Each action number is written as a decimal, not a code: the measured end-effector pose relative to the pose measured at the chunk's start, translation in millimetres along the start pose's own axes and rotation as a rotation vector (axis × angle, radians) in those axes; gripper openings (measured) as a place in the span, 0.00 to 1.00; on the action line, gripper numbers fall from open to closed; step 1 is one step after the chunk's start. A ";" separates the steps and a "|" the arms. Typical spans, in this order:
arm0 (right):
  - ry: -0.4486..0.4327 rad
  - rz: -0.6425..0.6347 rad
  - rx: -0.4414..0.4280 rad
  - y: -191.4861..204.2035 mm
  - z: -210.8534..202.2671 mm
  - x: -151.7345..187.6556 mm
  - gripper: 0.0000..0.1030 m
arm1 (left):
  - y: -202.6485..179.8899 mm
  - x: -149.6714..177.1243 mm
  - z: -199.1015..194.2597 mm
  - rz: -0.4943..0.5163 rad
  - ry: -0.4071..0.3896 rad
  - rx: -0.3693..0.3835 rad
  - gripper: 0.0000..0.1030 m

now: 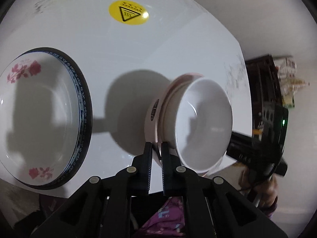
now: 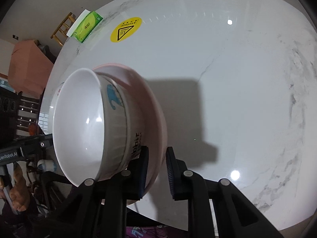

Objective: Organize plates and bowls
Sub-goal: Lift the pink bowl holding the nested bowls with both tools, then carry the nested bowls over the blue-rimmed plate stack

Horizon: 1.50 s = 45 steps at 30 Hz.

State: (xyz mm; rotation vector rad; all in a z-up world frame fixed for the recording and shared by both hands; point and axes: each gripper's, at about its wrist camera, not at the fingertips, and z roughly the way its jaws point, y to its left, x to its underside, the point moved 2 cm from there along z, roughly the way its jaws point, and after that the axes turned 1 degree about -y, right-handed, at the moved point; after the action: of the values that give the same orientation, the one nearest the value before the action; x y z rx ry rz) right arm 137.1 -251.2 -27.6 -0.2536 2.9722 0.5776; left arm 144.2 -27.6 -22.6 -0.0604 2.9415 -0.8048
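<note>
A stack of nested bowls [image 1: 204, 119] hangs tilted over the white marble table [image 1: 138, 49] and throws a shadow on it. A plain white bowl [image 2: 77, 123] sits innermost, inside a ribbed one with a blue figure, inside a pink bowl [image 2: 154, 119]. My left gripper [image 1: 156, 145] is shut on the stack's lower rim. The pink bowl's wall fills the gap between the fingers of my right gripper [image 2: 157, 152], which is shut on it. A pile of plates [image 1: 39, 109], topped by a white one with pink flowers, rests at the left.
A yellow hot-surface sticker [image 1: 128, 12] marks the table's middle. A green tissue pack [image 2: 87, 26] lies at the far edge. Off the table stand a wooden chair [image 2: 63, 27], a cardboard box [image 2: 29, 65] and dark furniture [image 1: 263, 91]. A hand [image 1: 267, 188] holds the right tool.
</note>
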 end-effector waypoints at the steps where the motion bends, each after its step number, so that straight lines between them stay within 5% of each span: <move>1: -0.004 -0.004 0.006 1.1 -0.6 -0.9 0.17 | -2.7 -0.7 1.3 0.024 0.007 -0.019 0.09; 14: 0.022 0.013 -0.018 -4.1 -2.1 -2.0 0.17 | 9.9 0.1 8.6 0.030 0.119 -0.016 0.38; 21: 0.041 0.060 -0.071 -14.1 -2.7 1.2 0.18 | 8.5 5.8 7.3 0.055 0.150 0.005 0.38; 34: 0.017 0.099 -0.053 -15.5 -8.2 8.0 0.19 | -12.5 11.3 13.0 0.208 0.206 -0.133 0.44; 40: -0.008 0.084 -0.018 -13.8 -11.5 9.0 0.17 | -11.3 11.7 22.8 0.189 0.205 -0.099 0.44; 45: -0.004 0.052 0.000 -10.2 -12.4 8.9 0.13 | -9.7 12.6 24.8 0.163 0.206 -0.036 0.33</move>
State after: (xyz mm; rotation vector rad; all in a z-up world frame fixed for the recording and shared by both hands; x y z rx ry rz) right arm 129.4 -266.5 -21.1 -0.1759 2.9833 0.5828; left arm 134.3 -49.3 -39.9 0.2729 3.0990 -0.7780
